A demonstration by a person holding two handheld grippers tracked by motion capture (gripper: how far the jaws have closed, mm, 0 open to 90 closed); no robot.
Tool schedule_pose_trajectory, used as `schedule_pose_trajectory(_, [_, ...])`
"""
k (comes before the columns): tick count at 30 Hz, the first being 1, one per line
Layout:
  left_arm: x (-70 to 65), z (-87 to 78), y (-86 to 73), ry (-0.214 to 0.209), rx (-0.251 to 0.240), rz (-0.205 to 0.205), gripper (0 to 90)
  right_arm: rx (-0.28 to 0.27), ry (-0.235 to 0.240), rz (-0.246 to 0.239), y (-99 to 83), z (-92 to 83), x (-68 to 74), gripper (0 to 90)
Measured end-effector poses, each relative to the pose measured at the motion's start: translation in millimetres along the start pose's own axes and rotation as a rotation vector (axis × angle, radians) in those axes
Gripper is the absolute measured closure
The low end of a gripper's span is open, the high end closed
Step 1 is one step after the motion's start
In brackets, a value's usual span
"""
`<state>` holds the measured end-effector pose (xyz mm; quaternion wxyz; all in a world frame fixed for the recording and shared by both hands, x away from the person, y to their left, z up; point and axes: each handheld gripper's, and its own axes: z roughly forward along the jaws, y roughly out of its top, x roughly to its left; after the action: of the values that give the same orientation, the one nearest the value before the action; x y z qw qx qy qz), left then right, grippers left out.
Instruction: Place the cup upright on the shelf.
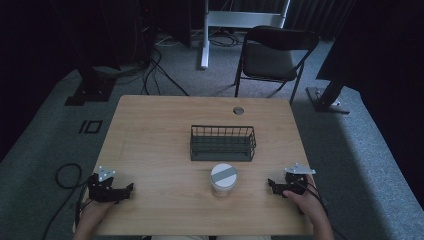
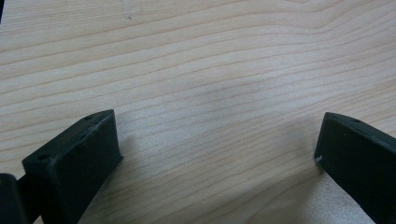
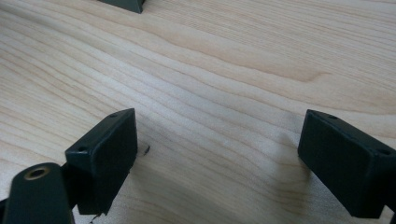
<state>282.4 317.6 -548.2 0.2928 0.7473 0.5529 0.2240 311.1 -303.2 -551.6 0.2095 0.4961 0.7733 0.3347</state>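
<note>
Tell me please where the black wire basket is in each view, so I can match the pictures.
High view: wire basket at the centre of the wooden table, behind the white jar.
Right gripper view: a dark corner at the top edge, probably its base.
Left gripper view: the jaws face bare wood.
Shared landmark: the table's wood grain.

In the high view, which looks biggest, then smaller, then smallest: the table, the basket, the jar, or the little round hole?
1. Light wooden table
2. Dark wire basket
3. Clear jar with a grey lid
4. Small round grey hole in the table, though it lies farther from the camera.
</note>
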Motion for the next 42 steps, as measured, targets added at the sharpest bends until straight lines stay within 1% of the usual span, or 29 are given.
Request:
schedule_pose_trajectory(21, [0.5, 0.2, 0.0, -0.005, 0.0, 0.005, 0.1, 0.0, 0.008, -0.009, 0.0, -0.1, 0.4, 11.6])
schedule_pose_trajectory(24, [0.5, 0.1, 0.0, -0.005, 0.0, 0.005, 0.1, -0.001, 0.015, -0.02, -0.2, -0.2, 1.0, 11.6])
schedule_pose_trajectory(29, [0.4, 0.2, 0.0, -0.005, 0.0, 0.005, 0.1, -0.001, 0.018, -0.021, -0.7, -0.9, 2.1, 11.6])
schedule_pose_trajectory(34, [0.4, 0.2, 0.1, -0.005, -0.001, 0.004, 0.1, -0.003, 0.045, -0.039, -1.4, -1.8, 7.0, 11.5])
schedule_pose_trajectory(37, [0.4, 0.2, 0.1, -0.005, 0.0, 0.005, 0.1, -0.014, 0.062, -0.039, -0.5, -2.6, 9.9, 11.6])
schedule_pose_trajectory(42, [0.4, 0.2, 0.0, -0.005, 0.0, 0.005, 0.1, -0.02, 0.089, -0.065, 0.6, -3.5, 15.1, 11.6])
